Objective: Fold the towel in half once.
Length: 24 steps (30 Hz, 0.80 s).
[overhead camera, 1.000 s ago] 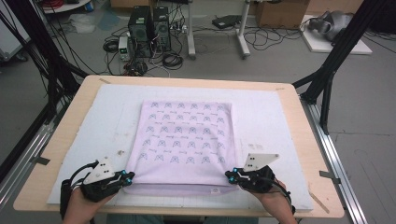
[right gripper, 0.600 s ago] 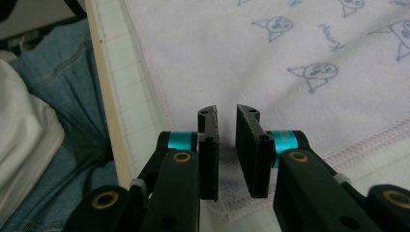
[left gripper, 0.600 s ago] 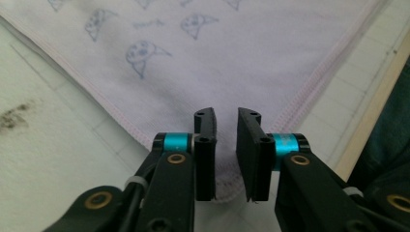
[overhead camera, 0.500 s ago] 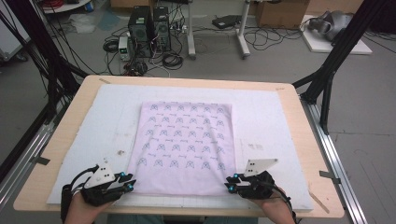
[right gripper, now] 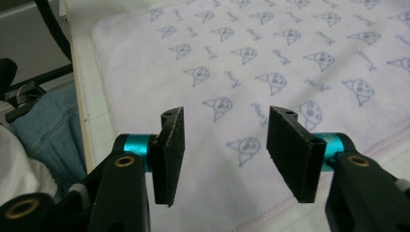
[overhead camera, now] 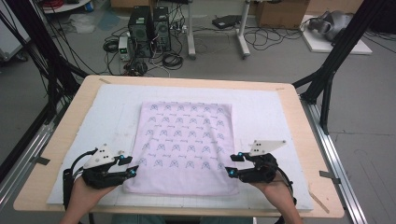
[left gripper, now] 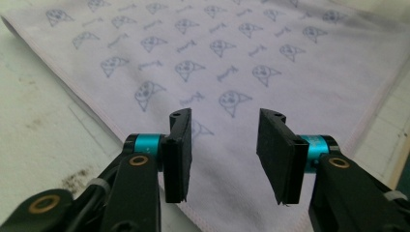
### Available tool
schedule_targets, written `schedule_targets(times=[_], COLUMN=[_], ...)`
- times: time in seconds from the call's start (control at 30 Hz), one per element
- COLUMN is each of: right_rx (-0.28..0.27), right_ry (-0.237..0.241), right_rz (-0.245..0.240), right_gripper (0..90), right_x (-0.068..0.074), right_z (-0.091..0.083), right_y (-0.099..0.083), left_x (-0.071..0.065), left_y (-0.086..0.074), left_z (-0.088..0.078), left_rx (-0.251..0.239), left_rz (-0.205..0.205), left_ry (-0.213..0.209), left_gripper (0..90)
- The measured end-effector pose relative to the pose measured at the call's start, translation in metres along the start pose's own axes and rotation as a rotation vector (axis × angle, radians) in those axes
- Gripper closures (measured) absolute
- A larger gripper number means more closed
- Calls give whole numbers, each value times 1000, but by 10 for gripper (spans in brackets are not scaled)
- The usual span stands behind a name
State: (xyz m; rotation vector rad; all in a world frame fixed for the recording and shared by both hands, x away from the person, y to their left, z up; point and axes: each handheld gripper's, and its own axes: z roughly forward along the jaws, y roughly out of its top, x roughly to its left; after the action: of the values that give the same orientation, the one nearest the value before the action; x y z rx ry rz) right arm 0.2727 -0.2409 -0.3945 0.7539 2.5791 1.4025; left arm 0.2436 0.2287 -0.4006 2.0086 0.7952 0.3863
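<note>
Pale lilac rectangular cloth printed with small blue figures [overhead camera: 186,144]: lying flat on white padded mat [overhead camera: 261,116], at centre of light wooden table [overhead camera: 299,121], long sides running near to far; near edge close to near rim of mat, hem stitched pale pink.

Left gripper [overhead camera: 131,169]: black two-jaw tool with teal collars, held in left hand [overhead camera: 84,193], at near left corner of cloth. Jaws spread, having just been opening; nothing pinched. In left gripper view [left gripper: 223,153], cloth corner seen flat below the gap, pads clear of fabric.

Right gripper [overhead camera: 232,164]: matching black tool with grey three-cornered plate on top, held in right hand [overhead camera: 275,189], at near right corner of cloth. Jaws likewise spread, having just been opening; nothing between pads. In right gripper view [right gripper: 223,152], cloth edge lying flat beneath.

Beyond far side of table: black computer towers [overhead camera: 149,25] and tangled cables on grey floor.
</note>
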Motion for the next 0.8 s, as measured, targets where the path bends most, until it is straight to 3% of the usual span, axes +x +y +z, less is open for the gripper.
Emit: schedule_targets(times=[0.17, 0.27, 0.57, 0.8], right_rx=[-3, -21, -49, -12], right_ry=[-24, -44, -50, -56], right_rz=[1, 12, 43, 18], right_gripper=[393, 335, 288, 283], right_x=[-5, -8, -14, -16], right_z=[6, 6, 3, 4], right_y=[10, 16, 22, 33], left_x=[2, 4, 6, 7], left_y=[4, 6, 8, 12], left_z=[6, 7, 6, 7], left_rx=[-15, -26, -30, -26], left_rz=[-16, -52, -41, -30], left_ry=[-6, -21, -2, -6], left_gripper=[464, 444, 395, 390])
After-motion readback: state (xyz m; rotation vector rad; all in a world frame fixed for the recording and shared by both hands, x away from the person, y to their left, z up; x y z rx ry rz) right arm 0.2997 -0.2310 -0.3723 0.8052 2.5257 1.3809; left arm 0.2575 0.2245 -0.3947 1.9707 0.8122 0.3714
